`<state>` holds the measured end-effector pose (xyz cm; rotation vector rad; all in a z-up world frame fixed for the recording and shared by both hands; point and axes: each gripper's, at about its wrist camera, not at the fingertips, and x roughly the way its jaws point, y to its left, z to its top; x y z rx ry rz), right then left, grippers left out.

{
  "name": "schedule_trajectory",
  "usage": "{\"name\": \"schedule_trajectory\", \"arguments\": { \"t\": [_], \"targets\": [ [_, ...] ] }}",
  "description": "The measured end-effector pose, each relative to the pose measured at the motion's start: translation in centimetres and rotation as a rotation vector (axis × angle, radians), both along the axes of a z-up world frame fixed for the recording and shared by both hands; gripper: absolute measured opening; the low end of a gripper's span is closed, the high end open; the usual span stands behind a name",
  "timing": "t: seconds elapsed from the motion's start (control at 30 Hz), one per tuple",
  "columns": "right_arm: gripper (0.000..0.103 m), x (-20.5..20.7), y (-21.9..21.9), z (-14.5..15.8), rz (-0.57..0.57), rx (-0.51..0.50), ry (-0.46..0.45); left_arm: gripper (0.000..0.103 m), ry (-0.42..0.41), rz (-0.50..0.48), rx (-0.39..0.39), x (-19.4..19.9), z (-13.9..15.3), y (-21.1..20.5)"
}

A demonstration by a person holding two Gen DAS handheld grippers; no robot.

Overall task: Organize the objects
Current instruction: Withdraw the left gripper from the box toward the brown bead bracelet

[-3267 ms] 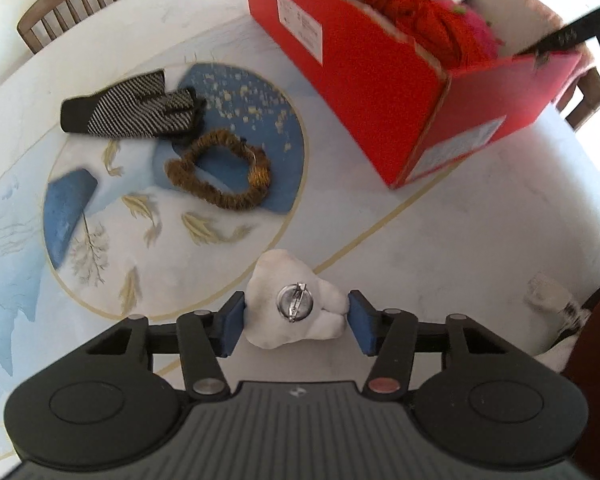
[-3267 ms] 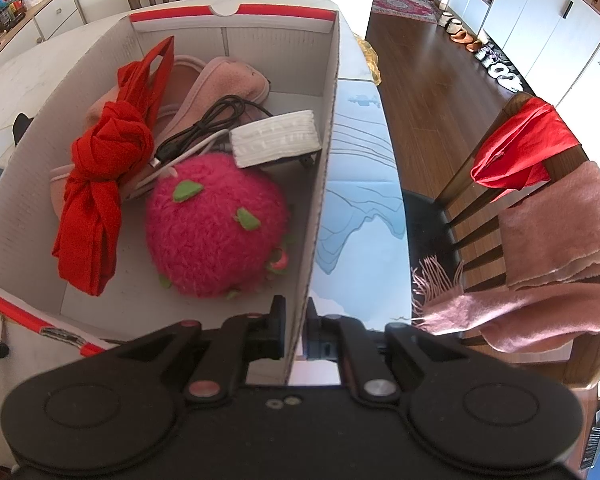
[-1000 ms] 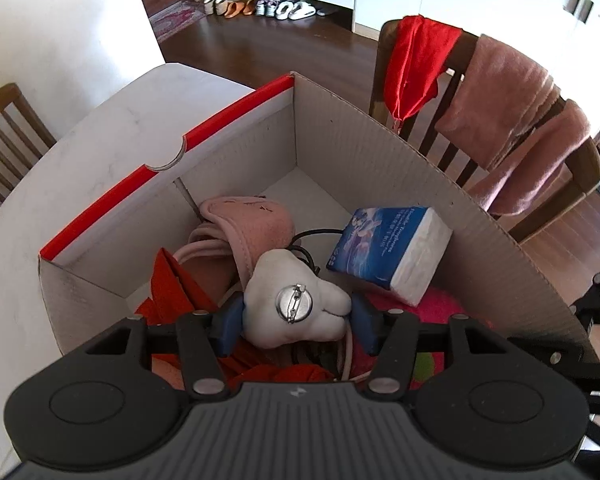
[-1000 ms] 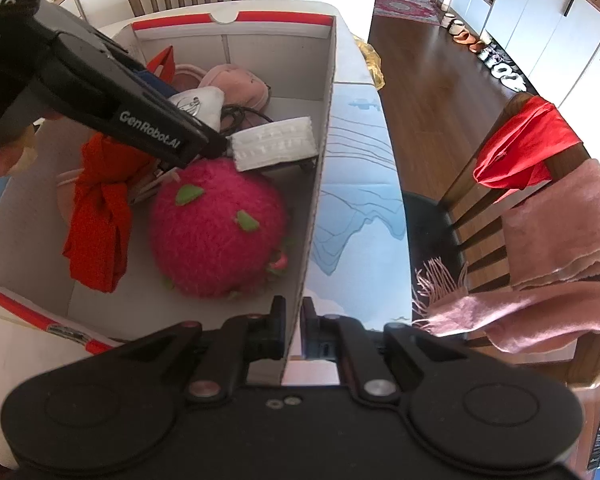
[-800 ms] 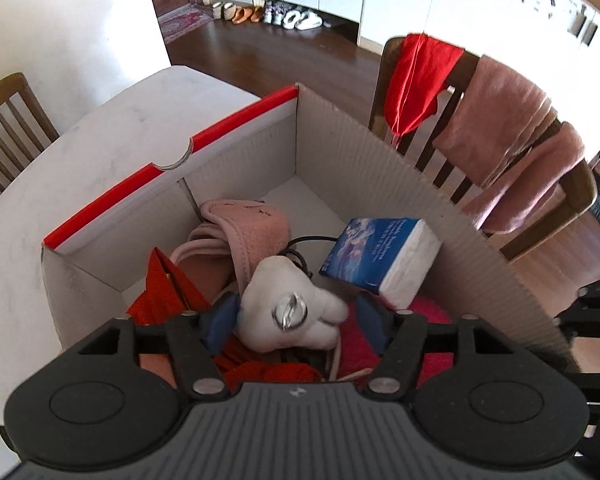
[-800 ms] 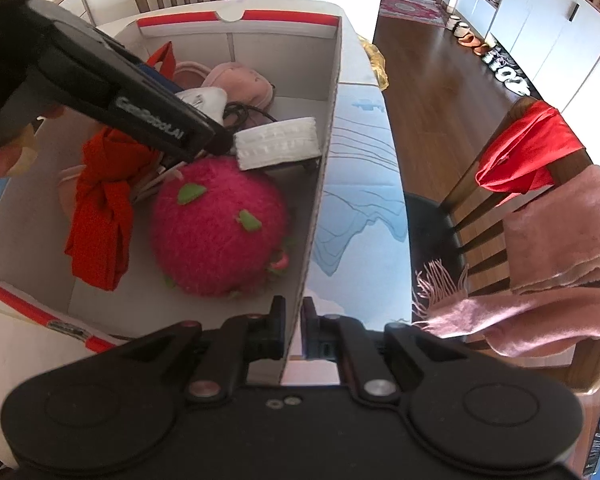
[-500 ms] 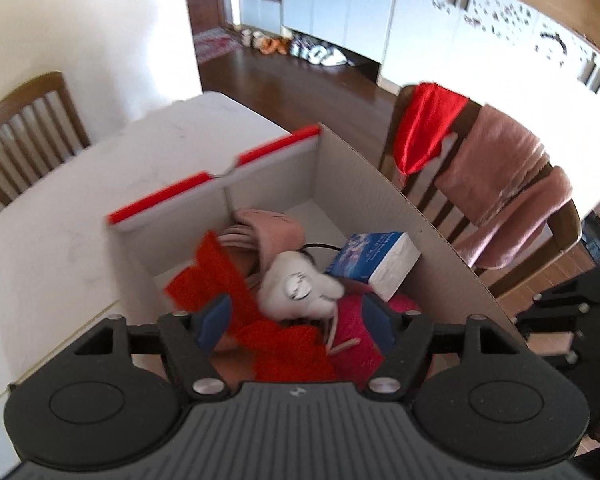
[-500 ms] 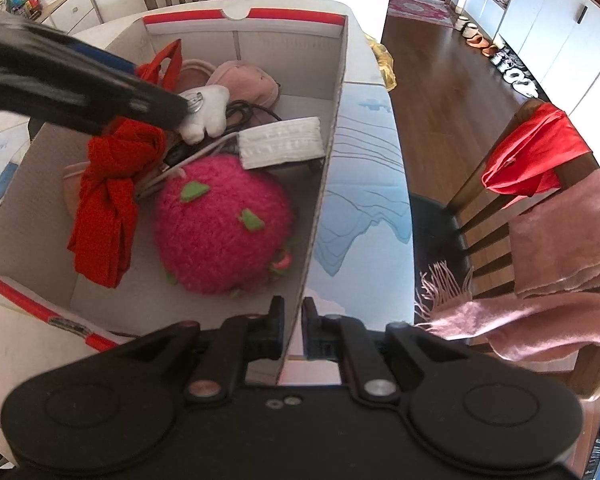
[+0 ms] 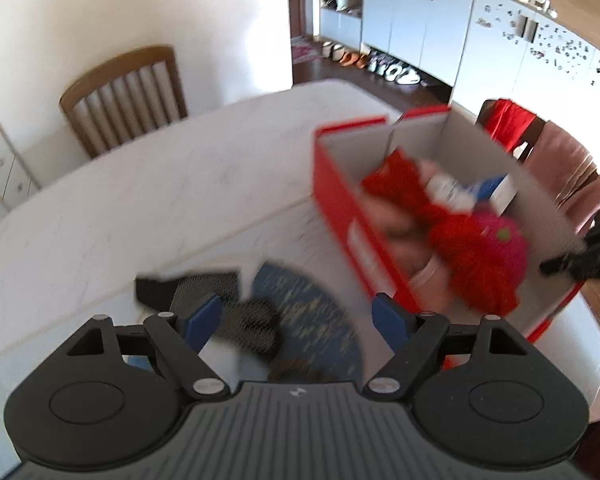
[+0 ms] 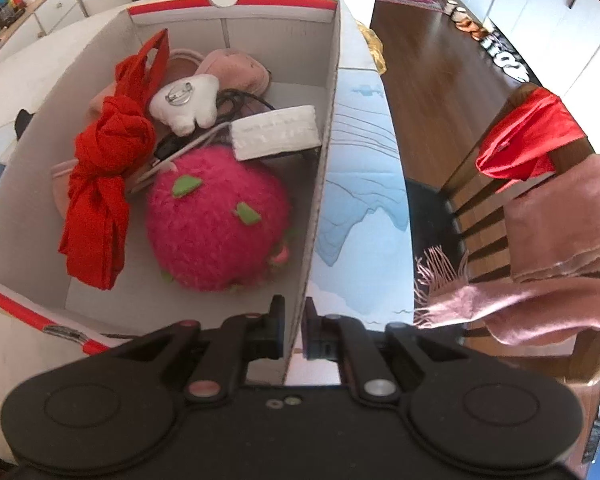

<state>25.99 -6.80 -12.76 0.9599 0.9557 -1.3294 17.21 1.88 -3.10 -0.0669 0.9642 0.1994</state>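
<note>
Over the white bench (image 9: 140,200), left tool (image 9: 296,316) w/ blue pads spread wide apart, nothing between; jaws just been opening. Blurred view. Below the tool: black-and-grey knit glove (image 9: 224,300) lying on round blue patterned mat (image 9: 316,320), plus a sliver of brown fuzzy ring (image 9: 296,370) at the tool's edge, too blurred to say more.

Off to the right, red cardboard box w/ white inside (image 10: 328,140). Inside the box: small white plush tooth w/ metal pin (image 10: 184,100), resting on top of black cable and against pink soft slipper (image 10: 232,68); beside it knotted red cloth (image 10: 108,168), white tissue pack (image 10: 276,132), fuzzy pink round plush w/ green flecks (image 10: 216,220).

Right tool (image 10: 293,330) pinched together on the box's near wall, one pad inside, one outside, steadying it.

Step in hand, as judged: tooth drop-off done, left tool heading for next item on the bench. Next move likely calls for: lowering over glove or ring, centring it between the pads, closing, lifting clear of the box wall. Right tool best kept clamped so box doesn't slide.
</note>
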Motion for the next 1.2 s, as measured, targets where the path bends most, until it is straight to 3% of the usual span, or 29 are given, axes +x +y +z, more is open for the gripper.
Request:
{"name": "schedule_trajectory", "arguments": {
  "t": [0.2,0.4,0.57,0.67,0.9,0.97,1.03,1.1,1.2],
  "targets": [
    [0.009,0.6,-0.1,-0.1,-0.019,0.012,0.038,0.101,0.061,0.015,-0.019,-2.2,-4.3,1.9],
    [0.009,0.9,-0.1,-0.2,-0.029,0.02,0.073,0.101,0.116,0.009,-0.053,-2.1,-8.1,2.7],
    [0.01,1.2,0.0,-0.2,-0.038,0.018,0.087,0.101,0.152,0.082,-0.036,-1.8,-10.4,3.8],
    [0.012,1.4,0.1,-0.2,-0.048,0.006,0.09,0.101,0.162,0.094,-0.014,-1.3,-11.2,3.9],
    [0.012,1.4,0.2,-0.3,-0.063,0.002,0.098,0.1,0.167,0.129,-0.06,-0.8,-12.1,4.4],
    [0.012,1.4,0.2,-0.3,-0.065,0.002,0.099,0.094,0.157,0.148,-0.096,-1.0,-12.1,4.8],
    [0.012,1.4,0.3,-0.3,-0.042,-0.001,0.101,0.076,0.156,0.155,-0.095,-1.1,-12.0,4.8],
    [0.012,1.5,0.3,-0.4,-0.044,-0.003,0.102,0.066,0.154,0.147,-0.073,-1.2,-11.7,4.5],
    [0.012,1.5,0.3,-0.3,-0.047,-0.004,0.103,0.048,0.145,0.14,-0.103,-1.3,-11.3,4.5]
  ]
}}
